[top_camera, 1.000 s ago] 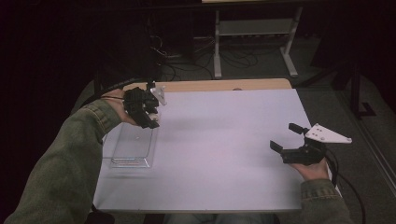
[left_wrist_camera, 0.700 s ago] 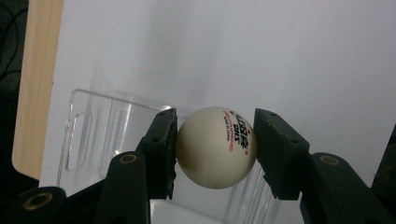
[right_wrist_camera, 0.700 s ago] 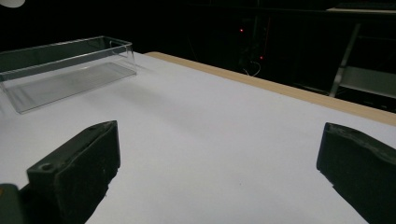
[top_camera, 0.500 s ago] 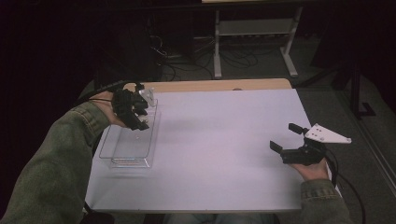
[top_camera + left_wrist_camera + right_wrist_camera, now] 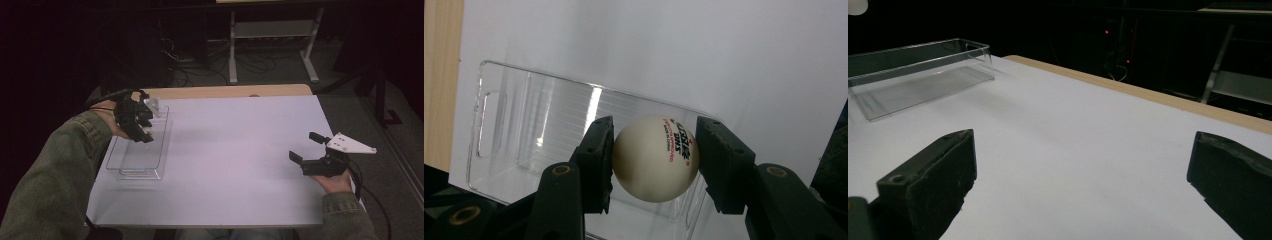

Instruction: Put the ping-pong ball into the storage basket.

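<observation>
One light, smooth, easily dented ping-pong ball (image 5: 655, 159) sits clamped at its widest middle in our left gripper (image 5: 655, 165) above the clear tray (image 5: 524, 130); our right gripper (image 5: 312, 150) gapes empty.

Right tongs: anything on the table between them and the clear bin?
Nothing. In the high view, the white table lies bare from the right tongs to the bin.

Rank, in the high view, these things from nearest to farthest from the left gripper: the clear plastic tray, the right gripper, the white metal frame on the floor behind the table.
1. Clear plastic tray: directly under the left gripper, at the table's left side.
2. White metal frame: on the floor beyond the table's far edge, up and right.
3. Right gripper: at the table's right edge, jaws open.
</observation>
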